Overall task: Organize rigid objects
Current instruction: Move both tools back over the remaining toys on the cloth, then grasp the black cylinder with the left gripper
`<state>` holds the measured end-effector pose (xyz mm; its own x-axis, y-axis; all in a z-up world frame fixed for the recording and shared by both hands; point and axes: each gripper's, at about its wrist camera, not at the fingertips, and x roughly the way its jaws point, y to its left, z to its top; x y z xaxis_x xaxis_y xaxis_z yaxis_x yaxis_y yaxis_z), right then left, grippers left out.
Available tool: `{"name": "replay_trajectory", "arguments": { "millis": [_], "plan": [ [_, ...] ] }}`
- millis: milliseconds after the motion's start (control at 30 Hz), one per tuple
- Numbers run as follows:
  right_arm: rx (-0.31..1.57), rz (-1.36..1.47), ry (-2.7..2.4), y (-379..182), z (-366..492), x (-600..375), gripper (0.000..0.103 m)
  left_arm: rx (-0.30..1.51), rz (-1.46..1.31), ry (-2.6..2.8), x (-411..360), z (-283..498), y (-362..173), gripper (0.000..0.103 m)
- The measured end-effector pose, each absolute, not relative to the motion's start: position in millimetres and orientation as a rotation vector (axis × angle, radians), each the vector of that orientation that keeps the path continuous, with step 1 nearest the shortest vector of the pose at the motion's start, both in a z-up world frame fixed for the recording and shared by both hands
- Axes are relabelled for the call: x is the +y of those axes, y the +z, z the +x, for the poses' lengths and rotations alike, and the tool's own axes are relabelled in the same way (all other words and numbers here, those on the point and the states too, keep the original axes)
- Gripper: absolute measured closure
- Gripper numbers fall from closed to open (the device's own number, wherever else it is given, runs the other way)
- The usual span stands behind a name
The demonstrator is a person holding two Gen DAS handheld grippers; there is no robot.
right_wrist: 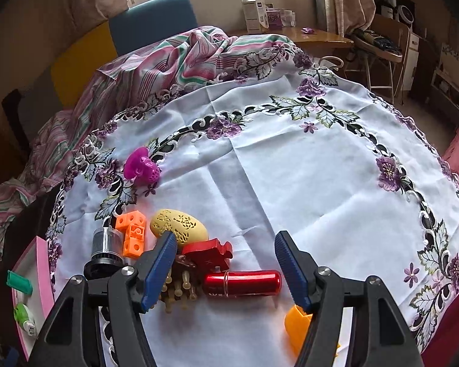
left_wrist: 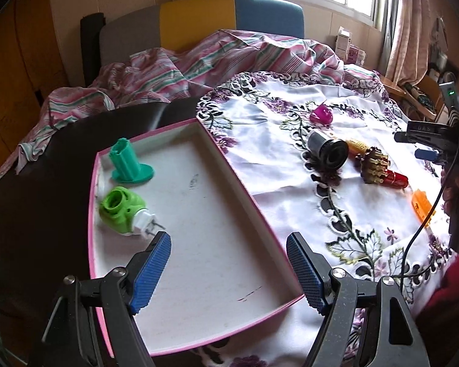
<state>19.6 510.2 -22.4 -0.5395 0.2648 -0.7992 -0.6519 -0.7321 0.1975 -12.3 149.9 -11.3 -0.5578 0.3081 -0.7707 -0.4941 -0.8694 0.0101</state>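
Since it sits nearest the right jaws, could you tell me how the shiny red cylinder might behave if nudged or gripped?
The red cylinder lies on its side on the tablecloth, so it would probably roll. Its glossy, metallic-looking surface may slip between pads. It looks rigid.

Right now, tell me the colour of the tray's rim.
Pink: the tray's rim is pink around a white inside, clearest in the left wrist view.
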Motion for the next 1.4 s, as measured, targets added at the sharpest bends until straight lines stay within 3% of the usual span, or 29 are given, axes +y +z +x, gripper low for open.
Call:
{"name": "replay_trajectory", "arguments": {
  "millis": [700,1267,1333,1400],
  "plan": [
    [0.798,-1.057,2.254,-25,24,520,0.035,0.197,-1.199,2.216,238,-58,-8,0.024],
    [0.865,-1.092,2.289,-29,19,520,0.034,0.018,-1.395,2.053,344,-142,-53,0.025],
    [0.862,-1.099,2.295,-29,18,519,0.034,0.023,-1.448,2.023,351,-149,-67,0.029],
    [0.852,-1.106,2.298,-30,17,518,0.034,0.005,-1.484,1.976,355,-152,-80,0.04]
  ]
}}
